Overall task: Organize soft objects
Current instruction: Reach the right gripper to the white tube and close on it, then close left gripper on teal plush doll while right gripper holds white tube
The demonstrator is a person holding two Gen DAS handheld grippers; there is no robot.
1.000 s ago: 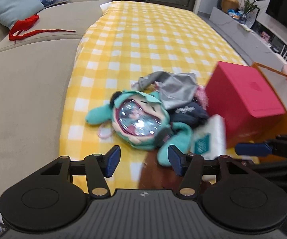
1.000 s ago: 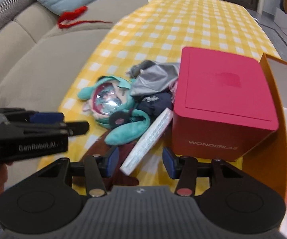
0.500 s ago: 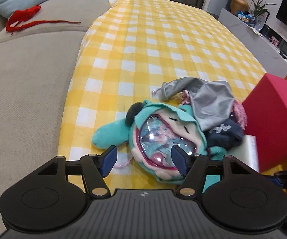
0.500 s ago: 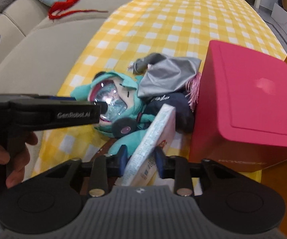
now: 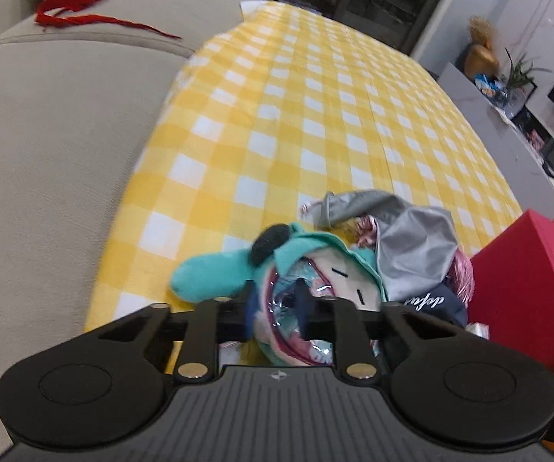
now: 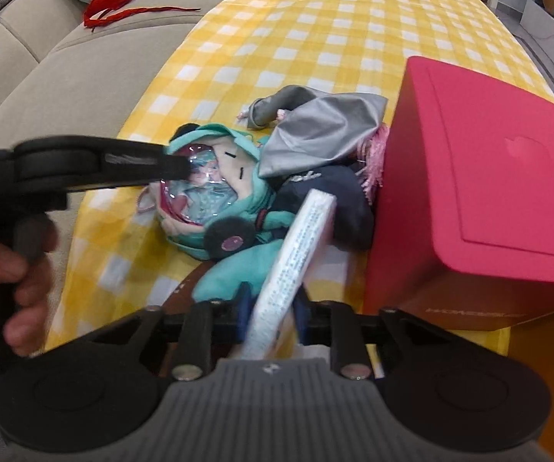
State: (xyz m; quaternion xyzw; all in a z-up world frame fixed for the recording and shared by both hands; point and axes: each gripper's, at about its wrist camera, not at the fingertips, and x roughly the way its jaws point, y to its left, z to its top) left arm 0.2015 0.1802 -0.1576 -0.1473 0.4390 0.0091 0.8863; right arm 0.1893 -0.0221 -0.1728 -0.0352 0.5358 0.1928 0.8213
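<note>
A teal plush toy (image 5: 215,273) with a clear plastic front lies on the yellow checked cloth, under a grey garment (image 5: 411,242) and a navy one (image 5: 438,304). My left gripper (image 5: 277,308) is over the plush, its jaws closing with the pads pinching the toy's pink-rimmed front. In the right wrist view the same plush (image 6: 246,200) lies beside a slim white packet (image 6: 303,238) that leans on edge. My right gripper (image 6: 273,308) is closing on the packet's near end, pads against both faces. The left gripper (image 6: 176,165) reaches in from the left.
A red box (image 6: 488,177) stands right of the pile, touching the clothes, with an orange box (image 6: 546,365) behind its near corner. A beige sofa (image 5: 46,154) with a red ribbon (image 5: 72,4) borders the table's left. A person's hand (image 6: 19,269) grips the left handle.
The left gripper came forward and down over the plush and its jaws narrowed onto it. The right gripper dropped toward the white packet and its jaws drew in around it.
</note>
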